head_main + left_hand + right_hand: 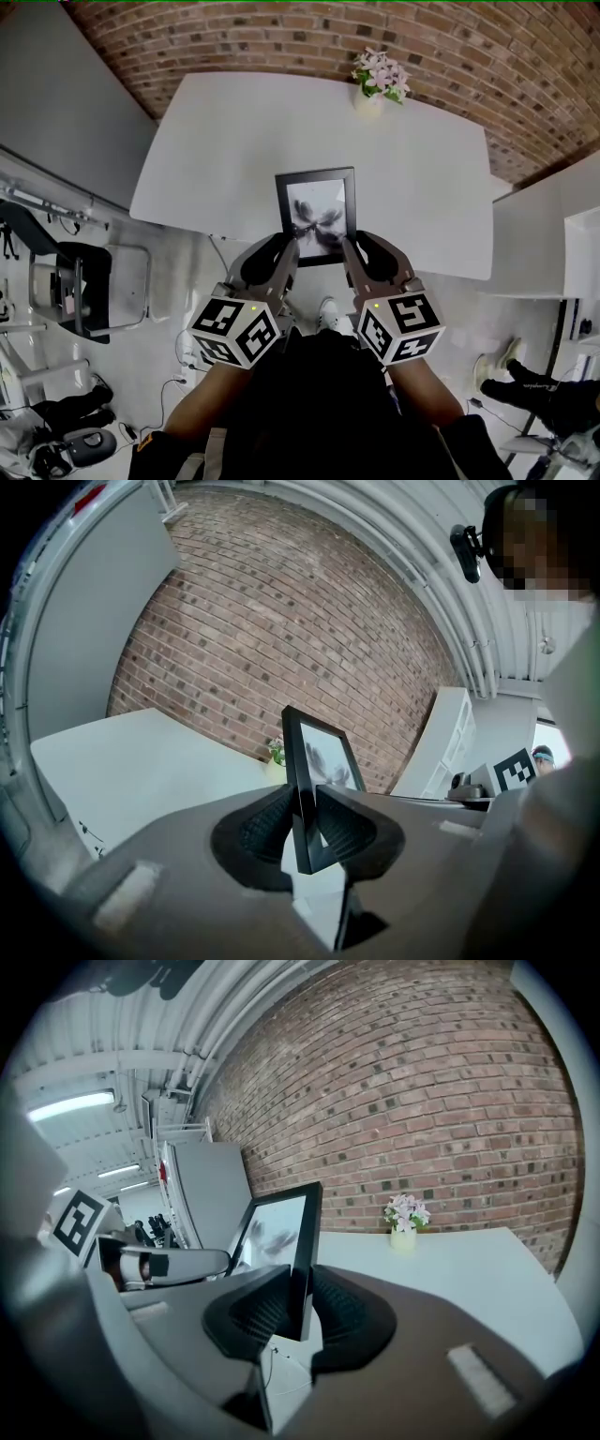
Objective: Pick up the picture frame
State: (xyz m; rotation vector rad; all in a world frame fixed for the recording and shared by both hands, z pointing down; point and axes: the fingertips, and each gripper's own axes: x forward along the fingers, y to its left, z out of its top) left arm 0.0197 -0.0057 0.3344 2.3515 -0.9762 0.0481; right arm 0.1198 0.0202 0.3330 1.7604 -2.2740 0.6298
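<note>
black moulding round a pale print with a dark motif: the picture frame is over the near edge of the white table, face up toward the head view, its lower end past that edge

tool state: the left gripper is clamped on the frame's left rail near the lower corner, and the right gripper is clamped on the right rail at the same level. each gripper view shows ribbed pads pressing on both faces of the rail, with no gap on either side

handling, judged: stiff and light, probably glazed, so fragile under twist or a knock. the smooth narrow rails could slip. both holds sit low, so the upper end is free to swing, and the two tools need to travel together without squeezing inward. holds nearer mid-rail would steady it better

edges and room: the table edge lies close under the lower part of the frame and is the nearest thing to catch. the tabletop beyond is bare apart from a vase of pink flowers by the brick wall, well apart from the frame. there is open floor below and free room above
</note>
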